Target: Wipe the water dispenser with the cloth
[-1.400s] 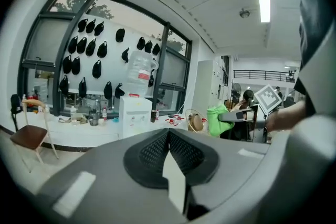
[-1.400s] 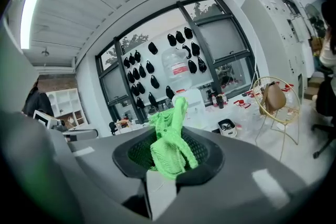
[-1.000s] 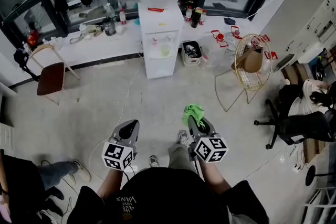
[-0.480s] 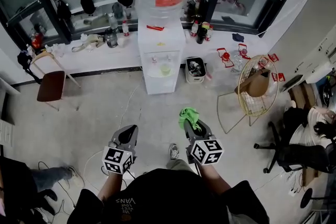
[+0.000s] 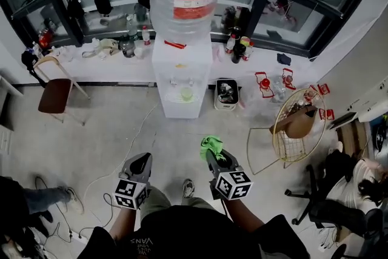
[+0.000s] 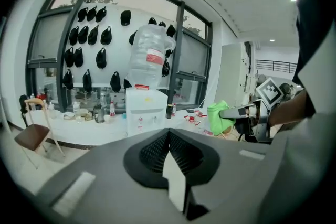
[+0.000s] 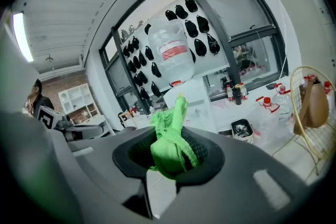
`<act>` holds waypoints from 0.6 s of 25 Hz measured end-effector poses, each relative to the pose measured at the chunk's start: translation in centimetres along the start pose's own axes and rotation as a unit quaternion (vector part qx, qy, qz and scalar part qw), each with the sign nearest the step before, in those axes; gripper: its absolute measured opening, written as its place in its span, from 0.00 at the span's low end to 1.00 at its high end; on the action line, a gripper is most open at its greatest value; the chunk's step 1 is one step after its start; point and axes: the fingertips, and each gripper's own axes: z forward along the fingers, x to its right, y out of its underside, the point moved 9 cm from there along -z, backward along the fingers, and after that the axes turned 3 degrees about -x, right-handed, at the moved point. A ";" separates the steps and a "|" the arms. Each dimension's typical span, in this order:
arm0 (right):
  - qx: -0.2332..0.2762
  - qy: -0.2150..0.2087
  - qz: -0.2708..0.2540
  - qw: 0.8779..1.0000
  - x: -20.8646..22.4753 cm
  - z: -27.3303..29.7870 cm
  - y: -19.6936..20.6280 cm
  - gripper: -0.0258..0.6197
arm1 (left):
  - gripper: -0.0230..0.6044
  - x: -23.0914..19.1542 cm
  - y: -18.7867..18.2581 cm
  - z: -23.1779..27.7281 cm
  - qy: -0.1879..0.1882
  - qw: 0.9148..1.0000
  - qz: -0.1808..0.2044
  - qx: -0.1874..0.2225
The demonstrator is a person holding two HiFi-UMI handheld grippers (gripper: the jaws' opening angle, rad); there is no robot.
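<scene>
At twelve o'clock, well apart from me, stands the water dispenser [image 5: 180, 79], so my right gripper [image 5: 214, 156] clamps the green cloth [image 5: 210, 144] bunched forward for wiping, while my left gripper [image 5: 140, 162], jaws together and seemingly empty, idles at seven.

The right gripper [image 7: 169, 157] has its jaws clamped on a bunched green cloth [image 7: 172, 131], which sticks up in front of the white water dispenser [image 7: 195, 102]. A large clear bottle [image 7: 170, 52] sits on top of the dispenser. A small bin [image 7: 241, 128] stands just right of it, and a wire chair [image 7: 314, 113] farther right.
</scene>
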 end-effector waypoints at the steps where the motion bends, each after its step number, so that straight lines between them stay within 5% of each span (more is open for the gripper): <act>1: -0.007 -0.006 -0.002 1.000 0.3 0.6 -0.2 0.20 | 0.04 0.2 0.0 0.4 -0.001 1.000 -0.004 -0.006; 15: -0.043 -0.002 0.016 0.999 0.6 9.4 -0.2 0.20 | 0.04 -7.0 1.6 7.2 0.018 0.998 -0.014 -0.059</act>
